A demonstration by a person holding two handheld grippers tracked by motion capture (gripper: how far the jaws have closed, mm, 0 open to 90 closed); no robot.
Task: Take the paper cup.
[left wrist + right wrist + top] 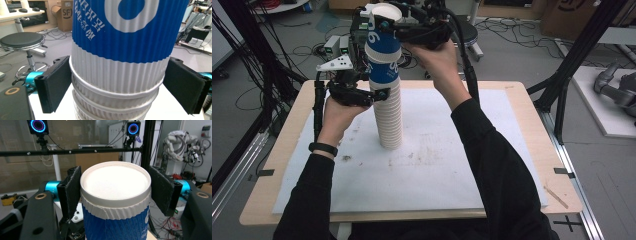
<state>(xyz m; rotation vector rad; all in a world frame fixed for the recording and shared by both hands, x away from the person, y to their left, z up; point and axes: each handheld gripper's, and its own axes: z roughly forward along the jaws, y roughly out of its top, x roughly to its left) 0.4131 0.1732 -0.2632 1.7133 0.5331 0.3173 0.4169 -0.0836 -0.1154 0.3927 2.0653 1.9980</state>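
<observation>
A tall stack of upside-down white ribbed paper cups point(390, 122) stands on the white mat point(447, 175). My left gripper point(384, 95) comes in from the left. Its pads point(56, 85) press both sides of the stack point(112, 100) just under the blue cup. That blue-and-white cup point(383, 52) is the topmost one, also upside down, and its lower edge still sleeves over the stack. My right gripper point(386, 22) is shut on its upturned white base point(115, 182), one pad point(160, 190) on each side. The blue wall point(125, 30) carries white print.
The mat lies on a wooden table point(532, 115) with bare margins all round. A black stool point(468, 31) and equipment with cables stand behind the far edge. Black frame posts point(569, 65) rise at both sides, and a grey robot arm point(617, 87) lies on the floor at the right.
</observation>
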